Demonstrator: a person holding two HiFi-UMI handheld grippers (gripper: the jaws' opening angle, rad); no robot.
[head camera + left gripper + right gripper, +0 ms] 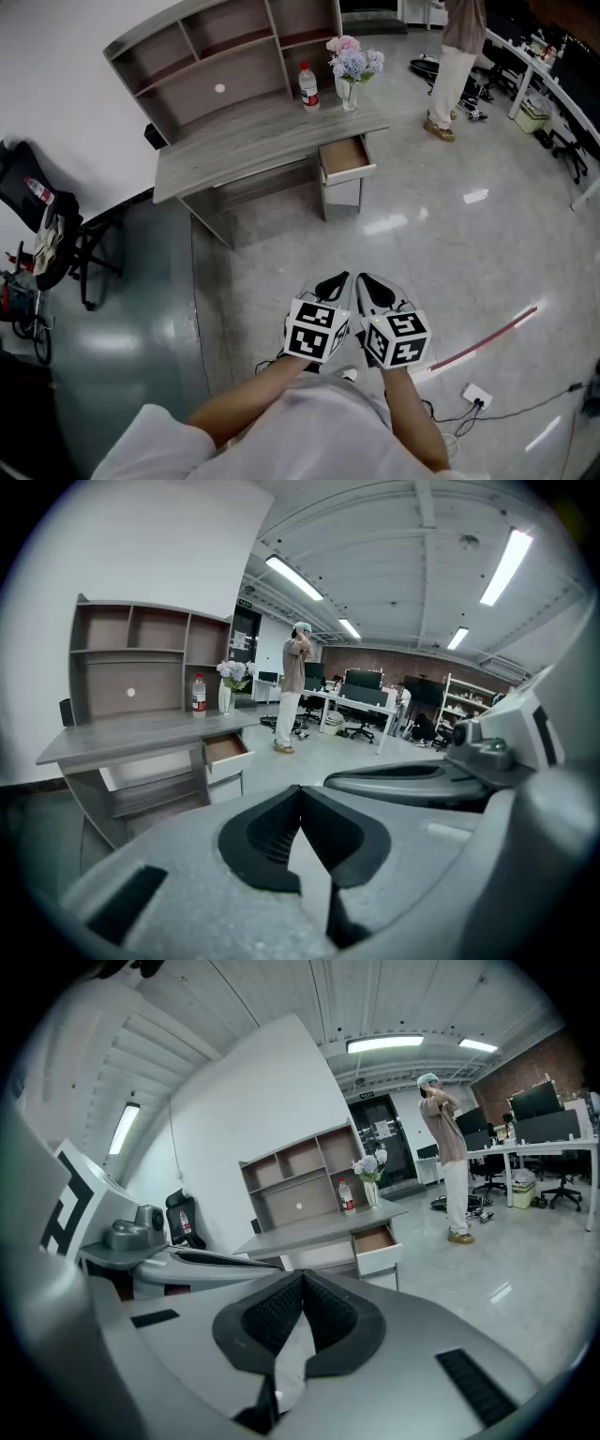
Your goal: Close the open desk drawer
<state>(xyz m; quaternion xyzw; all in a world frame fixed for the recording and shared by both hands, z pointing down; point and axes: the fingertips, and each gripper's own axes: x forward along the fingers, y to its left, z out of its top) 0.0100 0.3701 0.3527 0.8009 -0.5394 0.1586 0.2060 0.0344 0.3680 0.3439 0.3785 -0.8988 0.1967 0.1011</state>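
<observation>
- Well, my left gripper [339,278] and right gripper [366,279] sit pinched together, empty, well apart from the drawer [345,157], open under the desk's [253,141] right end
- A hard shove could topple the vase [348,94] above

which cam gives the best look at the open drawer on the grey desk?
Head view: it looks down into the open drawer with brown inside and white front, so how far it sticks out of the grey wooden desk is plain. Both gripper views show it small, low and at a slant.
</observation>
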